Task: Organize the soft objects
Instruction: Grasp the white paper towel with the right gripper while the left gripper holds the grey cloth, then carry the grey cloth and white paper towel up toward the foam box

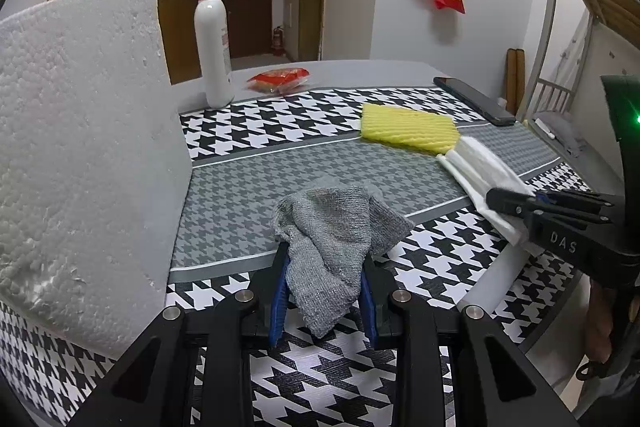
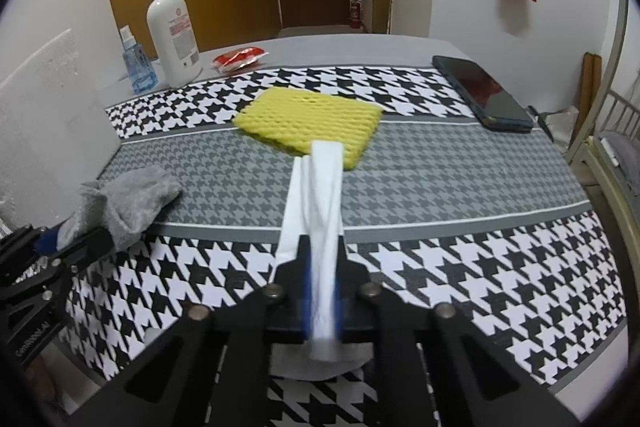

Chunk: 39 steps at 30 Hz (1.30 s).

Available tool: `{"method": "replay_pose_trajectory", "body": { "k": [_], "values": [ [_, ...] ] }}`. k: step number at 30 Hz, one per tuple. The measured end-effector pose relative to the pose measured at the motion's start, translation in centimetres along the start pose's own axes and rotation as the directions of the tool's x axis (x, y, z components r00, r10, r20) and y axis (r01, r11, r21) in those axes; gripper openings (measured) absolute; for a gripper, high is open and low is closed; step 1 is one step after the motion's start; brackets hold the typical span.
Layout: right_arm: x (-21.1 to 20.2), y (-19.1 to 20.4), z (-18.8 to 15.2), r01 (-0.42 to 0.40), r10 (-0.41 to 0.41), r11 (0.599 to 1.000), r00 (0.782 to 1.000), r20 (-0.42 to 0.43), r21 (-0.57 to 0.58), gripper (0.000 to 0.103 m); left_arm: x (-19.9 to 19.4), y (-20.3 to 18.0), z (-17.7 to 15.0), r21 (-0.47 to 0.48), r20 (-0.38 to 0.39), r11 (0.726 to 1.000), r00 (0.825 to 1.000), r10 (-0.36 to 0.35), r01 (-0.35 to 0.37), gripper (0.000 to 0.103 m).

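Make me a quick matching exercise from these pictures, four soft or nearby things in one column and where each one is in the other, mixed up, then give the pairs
Things:
1. grey knitted cloth
2. white folded cloth
3. yellow foam net
4. black phone

Places:
A. flat on the mat, under the far end of the white cloth
B. pinched in the left gripper
C. at the mat's far right edge
D. pinched in the right gripper

Pairs: 1-B, 2-D, 3-A, 4-C

Even indoor light, probably from overhead; soft shadows under the grey cloth and beside the foam block. Strong fisheye bending, black vignette corners. Right wrist view softer: white tissue blurred near the lens. Phone screen shows faint red glare.
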State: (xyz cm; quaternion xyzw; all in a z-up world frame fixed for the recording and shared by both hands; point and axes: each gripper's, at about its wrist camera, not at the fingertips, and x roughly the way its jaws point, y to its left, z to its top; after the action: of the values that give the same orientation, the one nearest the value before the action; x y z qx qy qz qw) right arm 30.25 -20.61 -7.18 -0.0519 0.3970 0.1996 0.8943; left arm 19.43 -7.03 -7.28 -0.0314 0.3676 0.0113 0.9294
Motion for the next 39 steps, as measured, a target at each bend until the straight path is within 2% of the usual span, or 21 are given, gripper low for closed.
{"method": "replay_pose_trajectory", "body": {
  "k": [4, 9, 12, 20, 23, 39],
  "values": [
    [-2.1, -0.3, 0.6, -0.015, 0.014, 1.000, 0.998, 0.069, 0.013, 0.009, -0.5, -0.4, -0.1, 0.021, 0.025, 1.000, 0.999, -0.022, 0.021, 0.032],
    [-3.9, -0.4, 0.8, -0.008, 0.006, 1.000, 0.994, 0.112, 0.021, 0.009, -1.5, -1.1, 0.1, 0.047, 0.052, 0.996, 0.996, -0.074, 0.072, 0.032],
    [-4.6, -0.3, 0.6, -0.011, 0.009, 1.000, 0.992, 0.127, 0.019, 0.009, -2.1, -1.2, 0.4, 0.052, 0.078, 0.996, 0.995, -0.070, 0.066, 0.032],
    [-5.8, 0.0, 0.2, -0.027, 0.023, 0.999, 0.989, 0.149, 0.023, 0.009, -3.3, -0.6, 0.9, 0.037, 0.135, 0.999, 0.991, 0.015, -0.021, 0.032],
    [-6.3, 0.2, 0.1, -0.025, 0.022, 1.000, 0.986, 0.167, 0.016, 0.009, -3.6, -0.5, 1.1, 0.041, 0.148, 0.999, 0.989, -0.004, -0.002, 0.032],
    [-8.5, 0.8, 0.1, -0.046, 0.043, 0.999, 0.975, 0.218, 0.008, 0.009, -6.6, -0.5, 2.3, 0.074, 0.203, 0.997, 0.979, -0.014, -0.002, 0.032]
  ]
}}
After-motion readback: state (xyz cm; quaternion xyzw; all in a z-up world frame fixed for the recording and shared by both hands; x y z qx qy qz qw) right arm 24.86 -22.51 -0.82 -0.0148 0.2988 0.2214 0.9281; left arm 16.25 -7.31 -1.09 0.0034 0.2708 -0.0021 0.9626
